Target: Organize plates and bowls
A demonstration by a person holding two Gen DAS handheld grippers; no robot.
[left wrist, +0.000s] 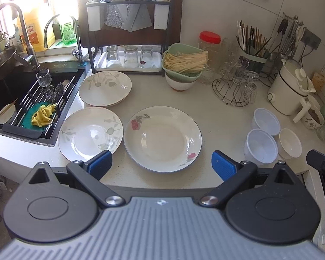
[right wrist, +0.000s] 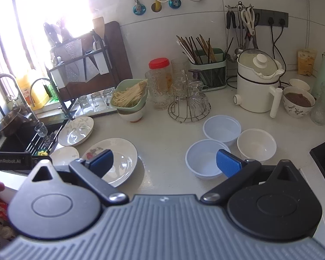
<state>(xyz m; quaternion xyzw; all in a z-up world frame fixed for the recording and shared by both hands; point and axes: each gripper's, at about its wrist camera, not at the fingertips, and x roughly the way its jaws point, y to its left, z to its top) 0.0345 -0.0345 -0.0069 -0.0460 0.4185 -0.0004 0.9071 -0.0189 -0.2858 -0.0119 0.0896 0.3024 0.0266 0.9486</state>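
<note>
Three plates lie on the white counter: a rose-patterned plate [left wrist: 162,138] in the middle, a leaf-patterned plate [left wrist: 90,134] to its left, and a stack of leaf-patterned plates [left wrist: 105,88] behind that. At the right stand two translucent plastic bowls [left wrist: 261,146] [left wrist: 266,121] and a white ceramic bowl [left wrist: 290,143]. My left gripper [left wrist: 161,165] hovers open over the near rim of the rose plate, holding nothing. My right gripper [right wrist: 164,163] is open above the counter between the rose plate [right wrist: 113,160] and the nearer plastic bowl [right wrist: 203,158], with the white bowl [right wrist: 256,144] further right.
A sink [left wrist: 21,99] with a drain rack, glass and yellow cloth lies at the left. A dish rack [left wrist: 130,30], a green basket of noodles on a bowl [left wrist: 182,65], a wire glass holder [left wrist: 234,86], a chopstick caddy [right wrist: 205,69] and a white electric pot [right wrist: 257,84] line the back.
</note>
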